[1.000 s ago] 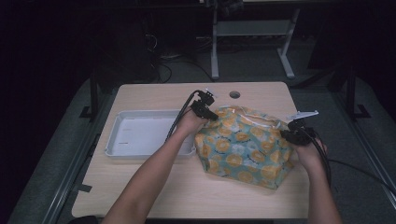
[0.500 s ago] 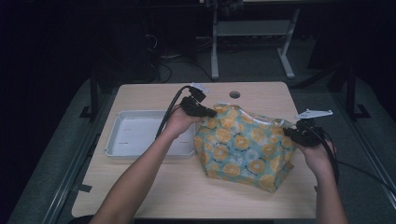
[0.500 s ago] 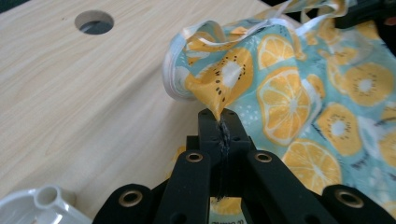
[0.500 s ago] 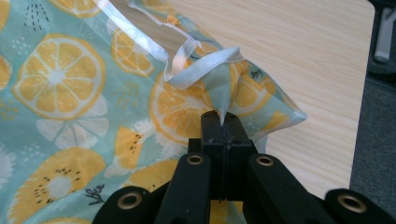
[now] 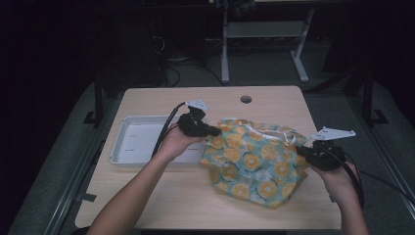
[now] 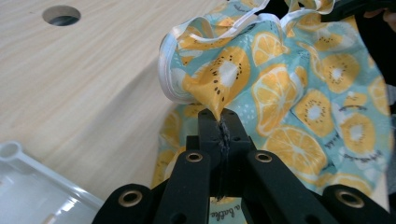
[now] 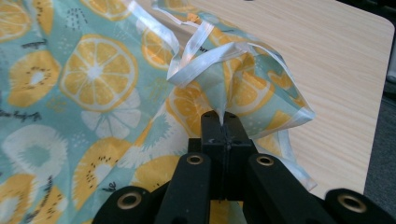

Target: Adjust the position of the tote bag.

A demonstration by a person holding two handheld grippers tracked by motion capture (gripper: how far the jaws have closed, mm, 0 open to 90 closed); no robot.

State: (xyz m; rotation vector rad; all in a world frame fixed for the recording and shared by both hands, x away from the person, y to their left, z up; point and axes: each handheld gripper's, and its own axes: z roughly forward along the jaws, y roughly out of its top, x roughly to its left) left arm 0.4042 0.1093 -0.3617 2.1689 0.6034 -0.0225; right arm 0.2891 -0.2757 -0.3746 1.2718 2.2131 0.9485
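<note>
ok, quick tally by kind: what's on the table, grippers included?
Fruit-print bag: 1
White tray: 1
Grippers: 2, left gripper and right gripper, each shut on the bag's edge
Total: 4

Fruit-print bag [image 5: 254, 164] occupies the table's [image 5: 274, 100] centre-right. White tray [image 5: 134, 142] blocks the left, just beside the bag. Far strip and near-left edge offer open passage.

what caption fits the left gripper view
Left claw shut on a corner of the fruit-print bag above the table.
</note>
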